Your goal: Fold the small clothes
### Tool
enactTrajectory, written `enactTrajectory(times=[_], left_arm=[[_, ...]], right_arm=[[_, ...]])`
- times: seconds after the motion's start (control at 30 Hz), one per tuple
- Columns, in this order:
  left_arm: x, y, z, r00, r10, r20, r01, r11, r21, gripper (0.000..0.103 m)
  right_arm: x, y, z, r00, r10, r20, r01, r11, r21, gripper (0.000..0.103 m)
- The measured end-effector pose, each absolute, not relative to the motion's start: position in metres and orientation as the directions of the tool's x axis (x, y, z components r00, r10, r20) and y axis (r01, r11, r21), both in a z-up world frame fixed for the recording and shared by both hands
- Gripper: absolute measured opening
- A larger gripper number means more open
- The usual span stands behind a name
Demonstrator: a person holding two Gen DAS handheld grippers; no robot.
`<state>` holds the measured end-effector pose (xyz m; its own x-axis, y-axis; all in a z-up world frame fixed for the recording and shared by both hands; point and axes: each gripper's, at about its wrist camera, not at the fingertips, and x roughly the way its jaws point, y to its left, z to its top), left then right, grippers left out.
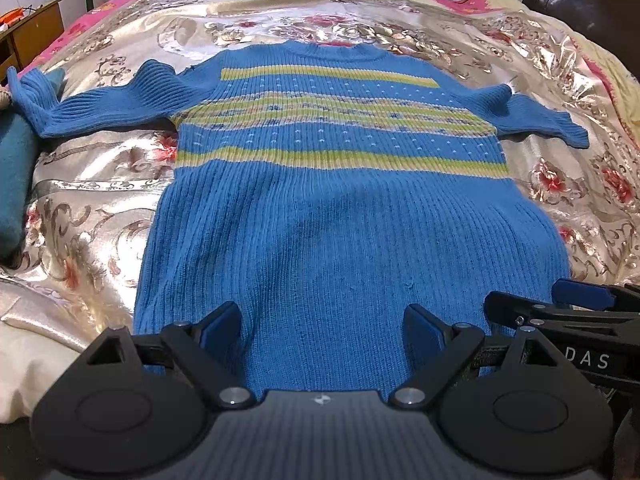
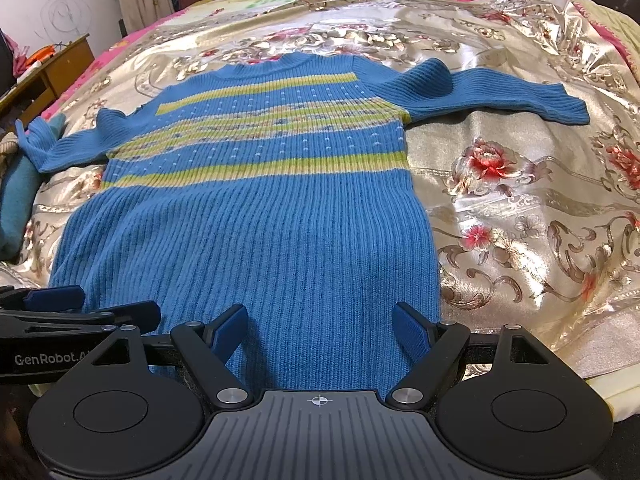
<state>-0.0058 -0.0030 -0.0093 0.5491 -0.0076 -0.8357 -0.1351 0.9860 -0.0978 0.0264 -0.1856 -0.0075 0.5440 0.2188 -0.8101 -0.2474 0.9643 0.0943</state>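
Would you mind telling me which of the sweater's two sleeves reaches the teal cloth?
The left sleeve: its cuff lies against the teal cloth, while the right sleeve ends on bare floral bedspread.

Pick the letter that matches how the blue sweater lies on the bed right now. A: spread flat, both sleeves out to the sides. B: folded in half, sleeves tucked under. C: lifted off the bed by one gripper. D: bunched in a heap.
A: the sweater lies flat on the bedspread, a sleeve out to each side, both grippers open near its hem.
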Motion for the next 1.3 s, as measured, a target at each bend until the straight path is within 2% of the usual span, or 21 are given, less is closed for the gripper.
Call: enactTrajectory(times=[1.3], left_arm=[[-0.0053,-0.0053,-0.0090,0.547,0.010,-0.837,-0.129,0.989,-0.072,0.093]], right_arm=[[0.0267,-0.1881,-0.0101,0.543,0.217,-0.811,-0.245,0.965,0.093,0.081]])
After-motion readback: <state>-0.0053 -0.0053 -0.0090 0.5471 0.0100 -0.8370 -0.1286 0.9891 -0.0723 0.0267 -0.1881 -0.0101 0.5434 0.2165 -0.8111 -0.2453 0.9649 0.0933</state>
